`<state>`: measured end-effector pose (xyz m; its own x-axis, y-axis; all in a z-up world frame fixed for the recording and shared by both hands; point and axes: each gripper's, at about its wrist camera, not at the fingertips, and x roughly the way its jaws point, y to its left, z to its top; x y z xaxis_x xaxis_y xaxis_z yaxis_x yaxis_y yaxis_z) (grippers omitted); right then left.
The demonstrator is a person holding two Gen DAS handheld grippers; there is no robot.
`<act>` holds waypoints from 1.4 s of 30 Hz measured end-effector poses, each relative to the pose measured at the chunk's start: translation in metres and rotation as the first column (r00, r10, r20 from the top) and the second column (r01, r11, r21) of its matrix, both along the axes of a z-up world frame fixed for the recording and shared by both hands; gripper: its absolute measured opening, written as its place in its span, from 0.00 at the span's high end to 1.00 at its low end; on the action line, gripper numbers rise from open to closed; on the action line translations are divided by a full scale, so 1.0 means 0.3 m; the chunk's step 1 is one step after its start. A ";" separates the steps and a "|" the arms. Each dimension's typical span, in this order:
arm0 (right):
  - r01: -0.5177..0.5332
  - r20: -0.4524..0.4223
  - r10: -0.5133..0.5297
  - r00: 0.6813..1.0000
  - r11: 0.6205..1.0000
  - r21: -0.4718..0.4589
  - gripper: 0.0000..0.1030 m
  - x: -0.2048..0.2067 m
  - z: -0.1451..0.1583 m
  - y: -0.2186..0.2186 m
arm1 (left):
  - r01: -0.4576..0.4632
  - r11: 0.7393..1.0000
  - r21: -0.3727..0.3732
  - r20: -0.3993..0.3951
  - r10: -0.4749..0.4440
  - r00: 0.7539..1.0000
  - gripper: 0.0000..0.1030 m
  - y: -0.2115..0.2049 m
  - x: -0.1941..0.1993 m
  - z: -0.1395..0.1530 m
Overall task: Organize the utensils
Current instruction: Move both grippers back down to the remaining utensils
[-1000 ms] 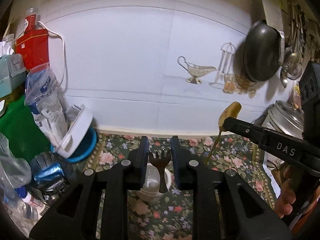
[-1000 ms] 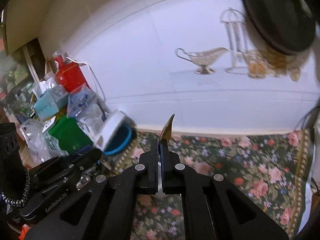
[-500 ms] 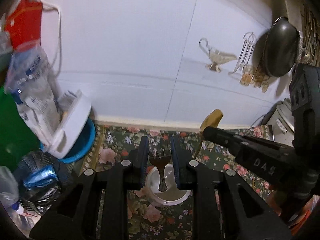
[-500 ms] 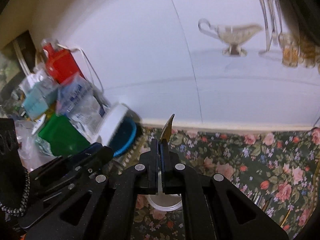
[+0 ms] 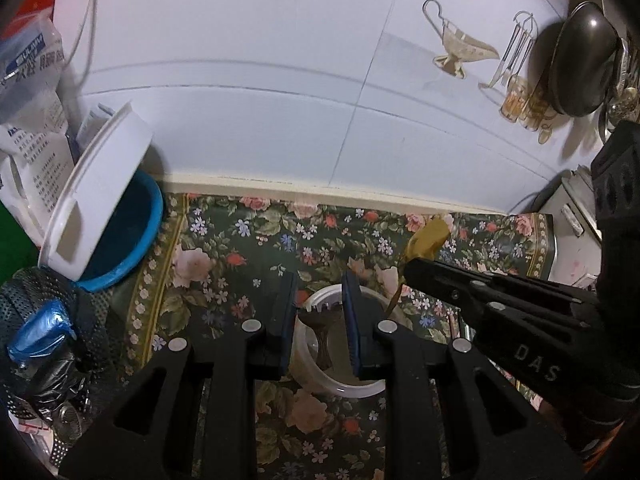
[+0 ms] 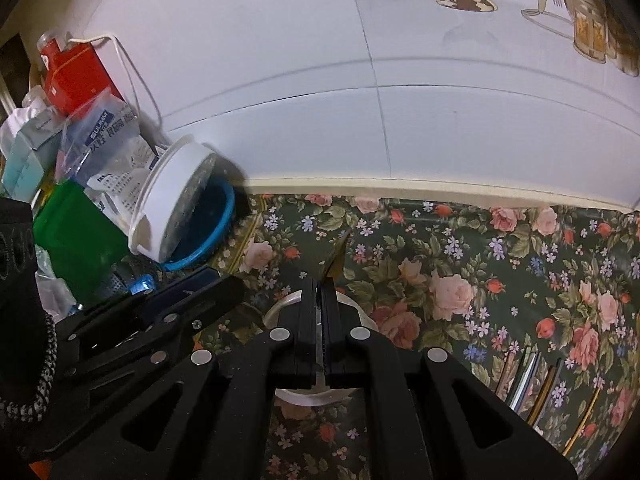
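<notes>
Right now the left gripper (image 5: 319,312) pinches a dark fork (image 5: 318,322) over the white cup (image 5: 340,384), while the right gripper (image 6: 319,320) clamps a golden spoon (image 6: 336,260).

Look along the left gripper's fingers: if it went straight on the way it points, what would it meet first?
Most likely the white cup on the floral cloth: the left gripper, holding a dark fork, points down at its opening. Depth is unclear, so the rim might come first.

The cup (image 5: 340,376) stands on your tablecloth (image 5: 248,256); left of the cup, by the wall, a lid (image 5: 94,196) leans in a basin (image 5: 128,240).
</notes>
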<state>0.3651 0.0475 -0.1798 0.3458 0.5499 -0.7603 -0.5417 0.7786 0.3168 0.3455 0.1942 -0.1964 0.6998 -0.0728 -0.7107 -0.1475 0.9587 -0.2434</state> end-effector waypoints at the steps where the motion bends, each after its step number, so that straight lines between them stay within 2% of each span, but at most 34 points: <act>1: 0.000 -0.003 0.000 1.000 1.000 0.000 0.98 0.002 0.000 0.000 | 0.001 1.000 -0.004 -0.005 -0.001 1.000 0.79 0.003 0.001 -0.004; 11: 0.000 -0.034 0.000 0.999 1.000 -0.024 0.96 0.002 -0.001 -0.006 | -0.013 1.000 0.016 -0.013 0.014 1.000 0.79 -0.008 -0.015 0.017; 14: -0.005 -0.031 0.004 1.000 1.000 -0.026 0.90 -0.010 0.009 -0.021 | -0.019 0.999 0.038 -0.008 0.019 1.000 0.79 -0.021 -0.030 0.041; 16: 0.000 -0.016 0.000 1.000 1.000 -0.030 0.78 -0.021 0.022 -0.036 | -0.025 0.998 0.053 0.000 0.025 1.000 0.79 -0.032 -0.042 0.061; 18: 0.004 0.006 -0.004 1.000 1.000 -0.028 0.72 -0.034 0.040 -0.055 | -0.031 0.997 0.068 0.012 0.031 0.999 0.79 -0.050 -0.062 0.087; 23: 0.001 0.047 0.000 0.999 1.000 -0.017 0.71 -0.059 0.094 -0.112 | -0.045 0.994 0.095 0.040 0.041 0.998 0.77 -0.102 -0.101 0.147; 33: 0.032 0.129 -0.031 0.991 0.999 -0.006 0.65 -0.104 0.189 -0.318 | -0.029 0.992 0.125 0.082 0.019 0.996 0.64 -0.282 -0.141 0.224; 42: 0.118 0.121 -0.113 0.986 0.993 -0.028 0.64 -0.106 0.176 -0.565 | 0.062 0.989 0.133 0.033 -0.067 0.997 0.61 -0.509 -0.095 0.167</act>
<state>0.3334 -0.1220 -0.1271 0.4944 0.4748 -0.7281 -0.4797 0.8476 0.2270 0.3170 0.0416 -0.1463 0.7227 -0.0266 -0.6906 -0.0772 0.9899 -0.1189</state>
